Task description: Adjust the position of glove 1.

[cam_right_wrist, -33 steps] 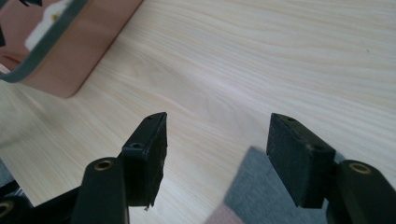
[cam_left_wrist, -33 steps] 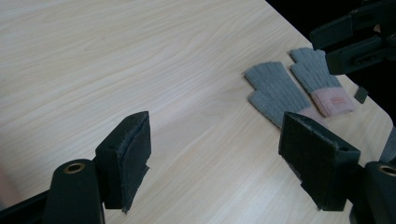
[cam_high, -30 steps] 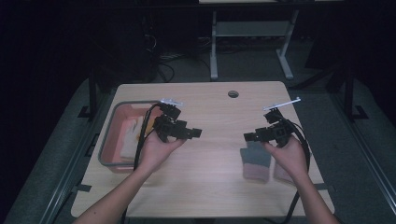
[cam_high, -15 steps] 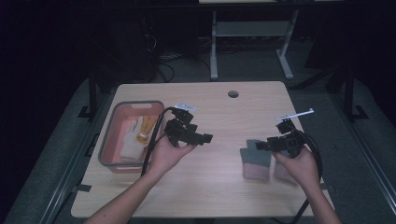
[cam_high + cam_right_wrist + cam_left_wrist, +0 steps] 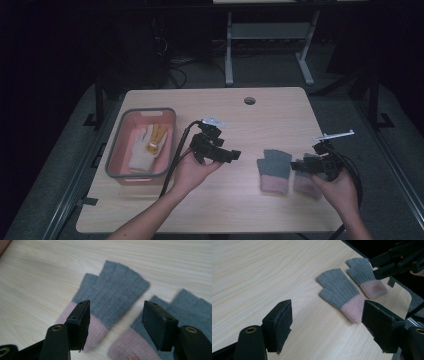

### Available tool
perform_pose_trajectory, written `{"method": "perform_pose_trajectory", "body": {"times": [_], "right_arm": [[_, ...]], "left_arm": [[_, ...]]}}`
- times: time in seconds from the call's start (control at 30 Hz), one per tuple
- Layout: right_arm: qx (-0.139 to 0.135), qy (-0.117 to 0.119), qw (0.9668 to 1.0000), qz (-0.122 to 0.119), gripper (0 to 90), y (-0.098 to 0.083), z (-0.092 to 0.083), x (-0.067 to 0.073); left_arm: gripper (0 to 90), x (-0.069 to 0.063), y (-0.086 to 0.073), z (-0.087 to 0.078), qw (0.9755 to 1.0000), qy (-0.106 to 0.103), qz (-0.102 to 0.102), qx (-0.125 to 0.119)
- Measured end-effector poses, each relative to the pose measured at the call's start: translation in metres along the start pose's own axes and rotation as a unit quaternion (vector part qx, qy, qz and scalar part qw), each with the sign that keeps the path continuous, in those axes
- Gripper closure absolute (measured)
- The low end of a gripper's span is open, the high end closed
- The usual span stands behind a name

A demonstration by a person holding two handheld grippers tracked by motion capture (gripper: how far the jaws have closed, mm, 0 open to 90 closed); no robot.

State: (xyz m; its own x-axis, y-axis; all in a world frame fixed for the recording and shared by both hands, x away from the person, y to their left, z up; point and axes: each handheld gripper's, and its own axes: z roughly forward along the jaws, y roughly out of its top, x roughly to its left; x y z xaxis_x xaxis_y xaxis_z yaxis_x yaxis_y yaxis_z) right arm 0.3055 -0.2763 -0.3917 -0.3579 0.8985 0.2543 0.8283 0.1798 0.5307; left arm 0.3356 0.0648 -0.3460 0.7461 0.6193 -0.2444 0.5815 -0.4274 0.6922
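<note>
A: Two grey-and-pink gloves lying flat on the wooden table [image 5: 235, 210], right of centre, near side. Left glove [image 5: 274, 170] and right glove [image 5: 306, 181] side by side, just apart, pink cuffs toward the near edge, grey fingers pointing far.

B: Left gripper [image 5: 226, 155] held above bare table, left of the pair, near but not touching. Jaws wide, nothing between them. In the left gripper view, pads [image 5: 284, 322] framing bare wood, both gloves lying beyond, up and to the right.

A: Right gripper [image 5: 298, 166] hovering right over the right glove, partly covering it in the high view. Jaws wide apart too, nothing pinched. In the right gripper view, looking straight down between the jaws at the gap where the two gloves meet: one glove [image 5: 112, 297] under the left jaw, the other [image 5: 172, 312] under the right, a small label on its pink cuff.

B: Contact with the fabric? Cannot tell from here; pads clearly not pressing on anything.

A: Far left of the table, a pink bin [image 5: 116, 165] with a grey rim. Inside, a white work glove [image 5: 142, 150] with yellow on it, lying flat.

B: Well apart from the grey pair, that bin.
</note>
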Motion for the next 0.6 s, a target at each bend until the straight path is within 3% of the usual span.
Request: {"method": "perform_pose_trajectory", "body": {"times": [0.2,0.6], "right_arm": [[0.006,-0.014,0.9999,-0.003,39.3,-0.009,0.002,-0.008],[0.026,-0.050,0.9983,0.016,41.6,-0.035,0.014,-0.031]], "left_arm": [[24.5,-0.004,-0.002,0.008,1.0000,-0.004,0.004,0.004],[24.2,-0.015,-0.009,0.020,0.9998,-0.019,0.005,-0.004]]}}
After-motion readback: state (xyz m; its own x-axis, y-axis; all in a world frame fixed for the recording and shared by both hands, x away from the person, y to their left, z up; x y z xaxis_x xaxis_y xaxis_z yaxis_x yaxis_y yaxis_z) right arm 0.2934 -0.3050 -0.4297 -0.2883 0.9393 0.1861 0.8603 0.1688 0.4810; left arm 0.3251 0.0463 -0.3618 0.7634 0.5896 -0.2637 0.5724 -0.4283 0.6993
